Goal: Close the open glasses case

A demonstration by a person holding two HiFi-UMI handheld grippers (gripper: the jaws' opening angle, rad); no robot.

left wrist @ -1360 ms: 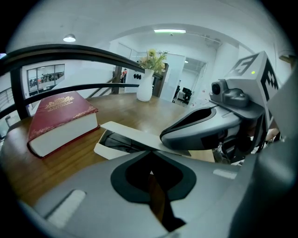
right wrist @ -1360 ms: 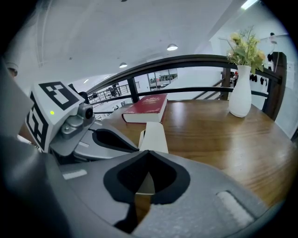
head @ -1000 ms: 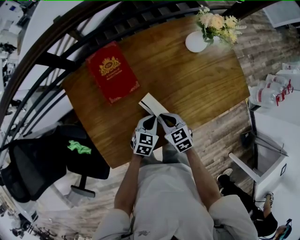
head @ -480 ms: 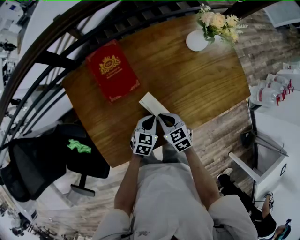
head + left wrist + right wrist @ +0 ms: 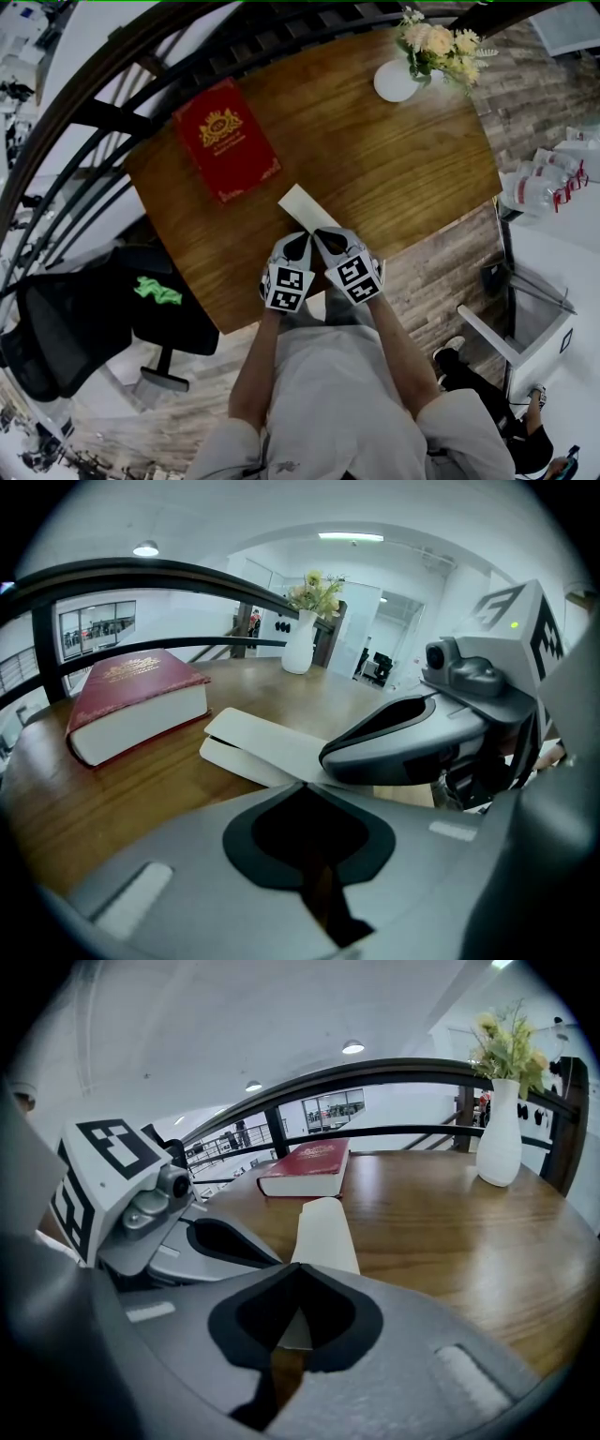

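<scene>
Both grippers are pinched shut and nosed onto the near end of the glasses case (image 5: 302,203)

The left gripper (image 5: 299,238) is seen with its jaws drawn together at the tips, nothing clamped between them as far as can be made out. The tips are set right at the case's near end. Same deal for the right gripper (image 5: 320,233): its jaws are clenched tip to tip, and a sliver of the white case shows through the gap behind them. The two grippers are angled in toward each other in a V over that end, almost touching. Both are held out on bare forearms stretched forward from the body. The case's two flat halves are seen slightly parted at its far end. A red book (image 5: 225,141) is lying just beyond the case, off to the left gripper's side. A white vase (image 5: 394,82) of flowers is stood well beyond it on the other side, all on the wooden table (image 5: 394,178).
</scene>
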